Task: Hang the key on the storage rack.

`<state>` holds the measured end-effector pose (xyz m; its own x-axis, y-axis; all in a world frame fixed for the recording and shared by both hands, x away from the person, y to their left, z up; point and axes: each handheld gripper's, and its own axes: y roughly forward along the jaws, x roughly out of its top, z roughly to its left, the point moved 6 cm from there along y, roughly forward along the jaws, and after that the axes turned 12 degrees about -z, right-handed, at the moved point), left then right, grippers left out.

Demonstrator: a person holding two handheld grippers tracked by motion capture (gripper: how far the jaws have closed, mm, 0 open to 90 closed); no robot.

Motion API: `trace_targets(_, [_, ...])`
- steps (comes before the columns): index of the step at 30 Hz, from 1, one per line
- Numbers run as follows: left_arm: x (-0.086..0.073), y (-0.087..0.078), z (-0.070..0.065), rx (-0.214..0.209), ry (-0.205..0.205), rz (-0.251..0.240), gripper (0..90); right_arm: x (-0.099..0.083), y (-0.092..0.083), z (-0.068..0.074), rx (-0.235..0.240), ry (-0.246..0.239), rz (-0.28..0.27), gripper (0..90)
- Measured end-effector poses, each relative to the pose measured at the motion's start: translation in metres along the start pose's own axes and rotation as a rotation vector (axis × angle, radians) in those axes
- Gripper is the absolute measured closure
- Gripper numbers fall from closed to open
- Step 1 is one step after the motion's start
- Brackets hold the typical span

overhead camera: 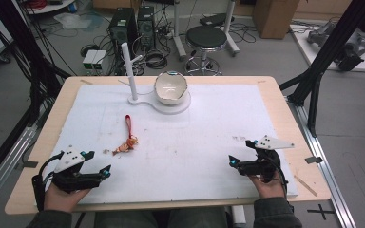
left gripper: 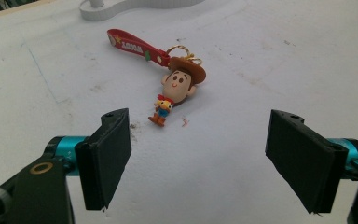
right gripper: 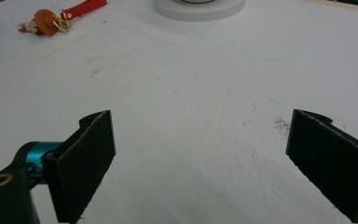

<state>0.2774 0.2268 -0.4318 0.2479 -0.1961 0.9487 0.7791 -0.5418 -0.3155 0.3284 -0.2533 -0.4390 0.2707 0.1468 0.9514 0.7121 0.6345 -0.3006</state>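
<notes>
Red-strapped keychain (overhead camera: 128, 139) lies flat on tabletop (overhead camera: 266, 95) ahead of your left gripper (overhead camera: 100, 164), strap end pointing toward white bowl (overhead camera: 171, 88), figure end toward you. Both grippers' fingers apart, right gripper (overhead camera: 243, 153) included, holding nothing.

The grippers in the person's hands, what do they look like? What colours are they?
Each is mostly black. The left gripper and the right gripper both carry a pale grey three-cornered plate on top and bright teal bits near the tips. Up close, the fingers are flat black rectangular pads on teal metal rods. A black cable trails from each. The person wears dark olive sleeves.
</notes>
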Motion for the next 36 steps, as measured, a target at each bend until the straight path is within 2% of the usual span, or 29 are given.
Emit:
trace_targets(14, [0.001,0.001,-0.001,0.001,0.006,-0.003,22.6,0.010,0.007,0.010,0.034,-0.025,-0.001,7.2])
trace_targets(18, [0.001,0.002,-0.002,-0.006,0.008,-0.005,22.6,0.014,0.010,0.013,0.047,-0.046,0.024,7.2])
trace_targets(36, [0.001,0.001,-0.002,-0.008,0.007,-0.007,22.7,0.046,0.029,0.025,0.100,-0.068,0.054,7.3])
